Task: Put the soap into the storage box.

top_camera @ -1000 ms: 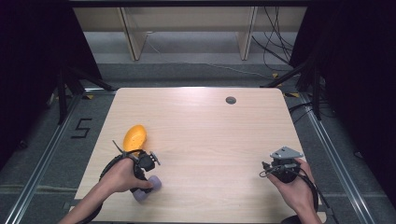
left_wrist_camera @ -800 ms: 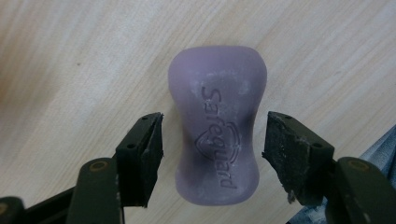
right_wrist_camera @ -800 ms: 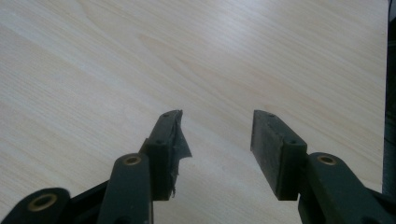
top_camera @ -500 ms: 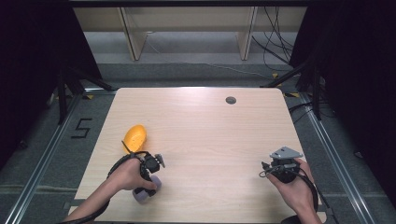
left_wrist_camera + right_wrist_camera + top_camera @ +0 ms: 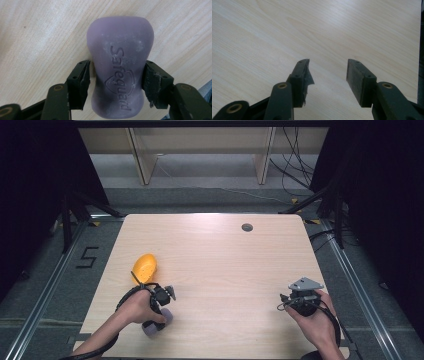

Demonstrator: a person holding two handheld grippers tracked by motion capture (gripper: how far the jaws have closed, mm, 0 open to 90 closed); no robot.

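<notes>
Left tool (image 5: pixel 116 82) angled down over table (image 5: pixel 225 265), jaws just closing around purple soap bar (image 5: pixel 119 65)

Purple soap bar (image 5: pixel 120 67): near end cut off by bottom edge in left gripper view; in high view half hidden under left hand (image 5: pixel 136 307) (embossed lettering too small there). Small dark disc (image 5: pixel 247 227) on worktop: too small to identify.
</notes>
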